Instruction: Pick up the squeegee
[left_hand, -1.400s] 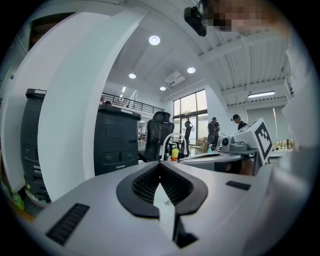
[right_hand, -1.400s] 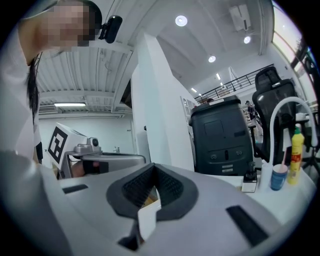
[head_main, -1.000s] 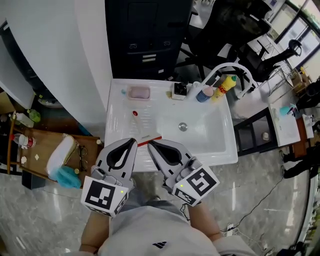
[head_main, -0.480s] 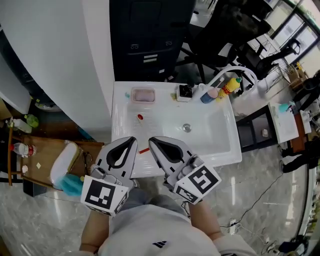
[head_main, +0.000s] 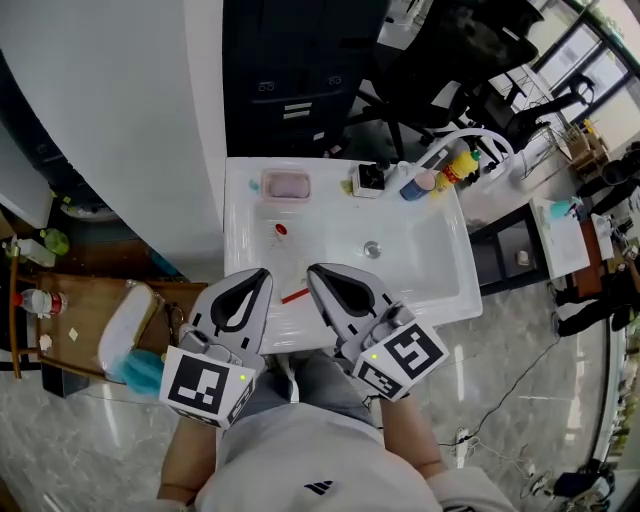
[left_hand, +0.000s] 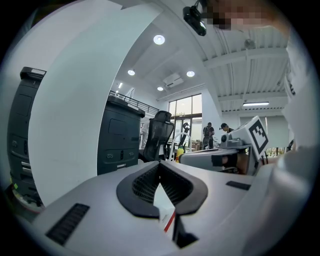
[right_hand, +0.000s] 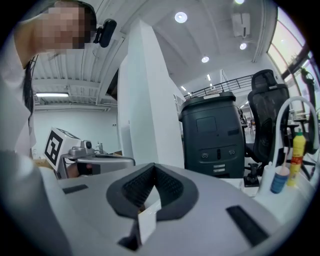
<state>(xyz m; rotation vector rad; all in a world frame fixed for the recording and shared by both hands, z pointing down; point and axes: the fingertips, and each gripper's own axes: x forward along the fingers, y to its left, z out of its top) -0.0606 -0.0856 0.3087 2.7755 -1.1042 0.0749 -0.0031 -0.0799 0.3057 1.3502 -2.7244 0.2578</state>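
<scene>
Grey left gripper (head_main: 259, 276) and right gripper (head_main: 317, 272) carry black-and-white marker cubes (head_main: 205, 388); white shirt (head_main: 290, 462), dark logo (head_main: 319, 490).

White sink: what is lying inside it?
In the white sink: a drain, a small red item and a thin red strip. The left claw and right claw cover the strip's ends and the near edge.

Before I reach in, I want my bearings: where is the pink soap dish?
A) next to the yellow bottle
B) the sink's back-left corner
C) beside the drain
B: the pink soap dish sits in the back-left corner of the sink, apart from the drain and the yellow bottle.
</scene>
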